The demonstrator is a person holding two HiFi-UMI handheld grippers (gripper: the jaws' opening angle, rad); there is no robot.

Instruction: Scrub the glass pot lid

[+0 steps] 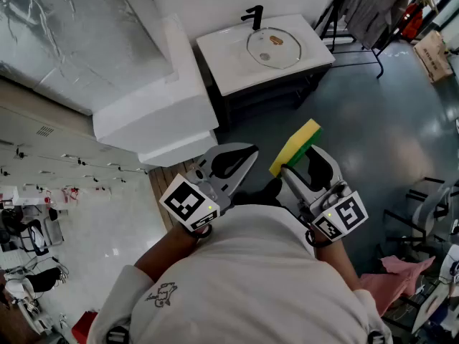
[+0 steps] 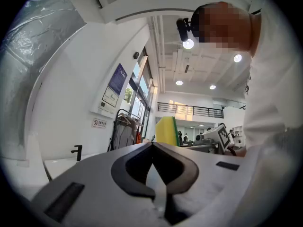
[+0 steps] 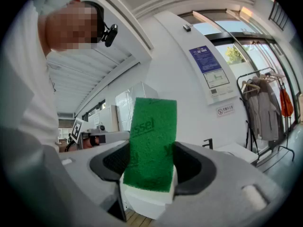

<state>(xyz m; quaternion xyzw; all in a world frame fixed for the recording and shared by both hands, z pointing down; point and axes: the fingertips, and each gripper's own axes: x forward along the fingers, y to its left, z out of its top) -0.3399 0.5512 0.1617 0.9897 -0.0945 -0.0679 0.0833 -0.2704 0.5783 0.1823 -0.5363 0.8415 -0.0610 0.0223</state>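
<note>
Locating glass pot lid (image 1: 273, 47) lying flat in the basin (image 1: 250, 43) of the white desk (image 1: 224, 61), in front of the black tap (image 1: 254, 16), well apart from both tools. Clamping yellow-and-green sponge (image 3: 150, 143) in the right tool (image 3: 150, 162), green face toward its camera; carrying the left tool (image 2: 152, 148) closed on nothing. Judging the lid rigid, breakable, likely slick when wet; favouring a hold at the rim or centre knob, steadying while scrubbing.
</note>
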